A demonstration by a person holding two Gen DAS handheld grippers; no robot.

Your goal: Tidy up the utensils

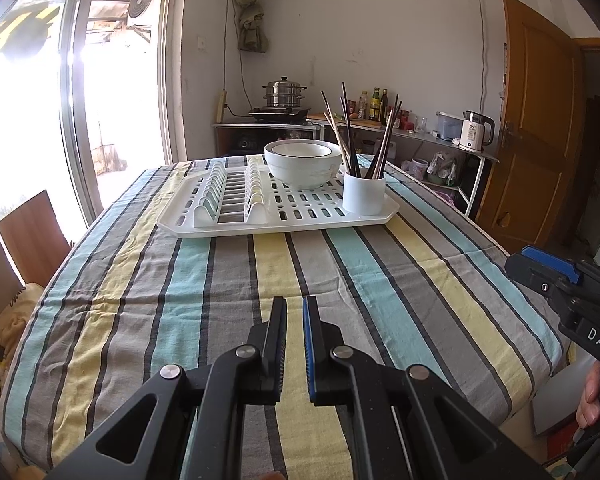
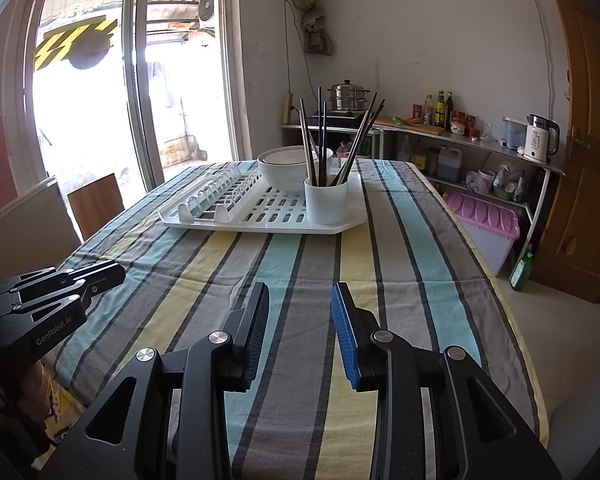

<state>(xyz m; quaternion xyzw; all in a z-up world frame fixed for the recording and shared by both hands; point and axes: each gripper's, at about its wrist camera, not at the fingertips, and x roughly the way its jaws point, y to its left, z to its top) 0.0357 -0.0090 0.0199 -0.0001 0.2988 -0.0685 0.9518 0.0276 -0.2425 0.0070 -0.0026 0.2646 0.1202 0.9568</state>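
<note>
Striped cloth (image 1: 228,280) covered the table, which stood in a kitchen beside a bright glass door (image 2: 100,92). Chopsticks (image 1: 350,136) stood fanned in a white cup (image 1: 364,194), leaning outward at differing angles. That cup rested at one corner of a white slotted rack (image 1: 300,216) lying at the far middle of the table. Two nested white bowls (image 1: 302,164) sat on the rack just behind the cup; the rack's ribbed plate slots (image 1: 228,196) held nothing. Near the table's front edge, the left gripper (image 1: 295,304) hovered over the cloth, clenched with its pads nearly touching and nothing between them. Beside it the right gripper (image 2: 300,292) hovered with its jaws apart, released and empty. Behind the table, a shelf (image 2: 480,140) carried bottles (image 2: 440,110), a kettle (image 2: 540,138) and a steamer pot (image 2: 348,96).
</note>
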